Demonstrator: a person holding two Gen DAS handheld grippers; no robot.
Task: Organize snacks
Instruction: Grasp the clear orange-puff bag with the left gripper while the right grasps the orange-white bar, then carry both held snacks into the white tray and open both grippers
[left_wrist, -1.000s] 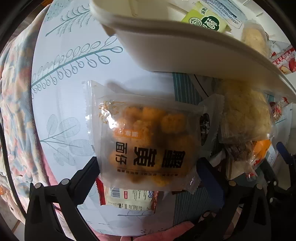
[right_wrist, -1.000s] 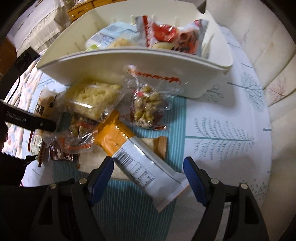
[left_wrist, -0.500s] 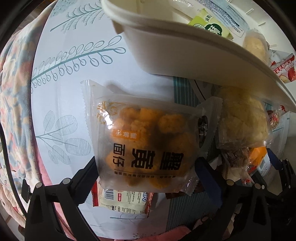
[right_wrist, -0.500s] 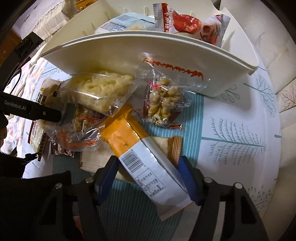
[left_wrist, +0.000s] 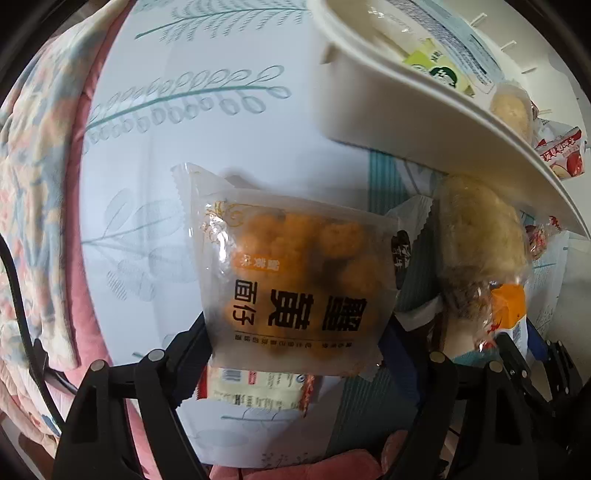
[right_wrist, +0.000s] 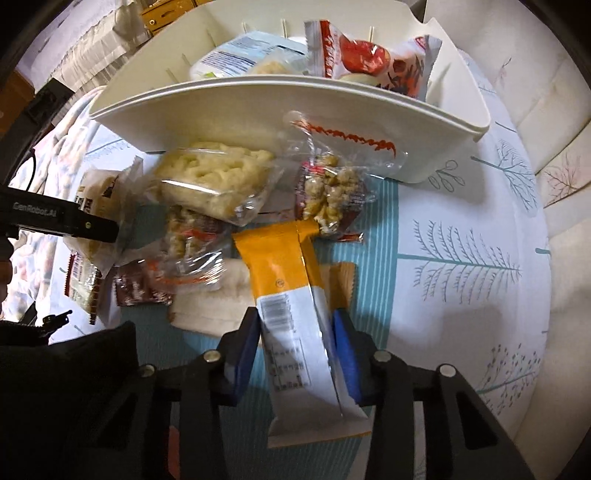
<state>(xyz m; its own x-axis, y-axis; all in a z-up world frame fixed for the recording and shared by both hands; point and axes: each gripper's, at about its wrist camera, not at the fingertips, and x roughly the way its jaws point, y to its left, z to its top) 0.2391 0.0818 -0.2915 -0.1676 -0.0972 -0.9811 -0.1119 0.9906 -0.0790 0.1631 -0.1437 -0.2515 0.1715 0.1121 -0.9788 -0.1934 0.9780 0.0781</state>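
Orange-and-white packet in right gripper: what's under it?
Under the orange-and-white packet, held in the right gripper, lie a pale flat packet and an orange wafer-like edge on the teal mat. How far either extends beneath is covered.

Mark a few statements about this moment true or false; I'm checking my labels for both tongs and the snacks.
1. The right tongs are closed on the orange-and-white snack packet. True.
2. The left tongs hold nothing. False: their fingers press the sides of a translucent bag of orange puffs.
3. The white bin has no snacks in it. False: a red-and-white packet and a blue-and-white packet stand inside.
4. A clear bag of pale yellow puffs lies on the table in front of the bin's wall. True.
5. The tablecloth shows teal tree prints. True.
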